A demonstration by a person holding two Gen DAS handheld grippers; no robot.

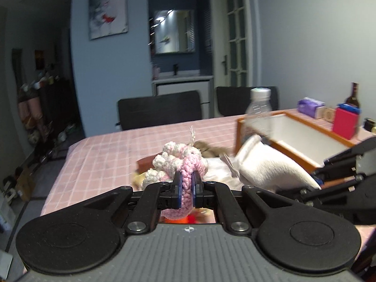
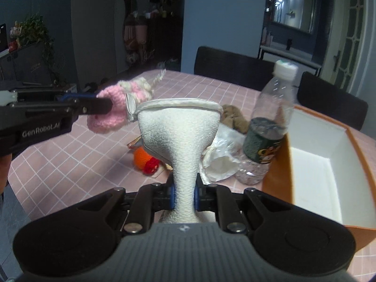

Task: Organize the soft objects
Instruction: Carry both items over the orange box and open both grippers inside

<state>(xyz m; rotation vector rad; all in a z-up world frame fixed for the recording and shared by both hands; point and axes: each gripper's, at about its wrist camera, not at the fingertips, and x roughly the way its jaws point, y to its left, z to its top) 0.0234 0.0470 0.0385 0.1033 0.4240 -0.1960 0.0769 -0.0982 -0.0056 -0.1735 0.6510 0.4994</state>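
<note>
Above the pink checked tablecloth (image 2: 70,159) (dim blue-walled room), jaws pinch a crocheted toy (image 1: 185,164) and white pouch (image 2: 183,141).

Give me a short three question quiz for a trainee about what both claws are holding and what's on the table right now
1. True or false: the left claw is shut on the pink crochet toy.
2. What does the right claw hold? A) bottle B) white pouch C) orange toy
3. Fill in: the orange box stands right beside the ____.

Key
1. True.
2. B, the white pouch; the orange toy lies on the table.
3. Bottle.
</note>
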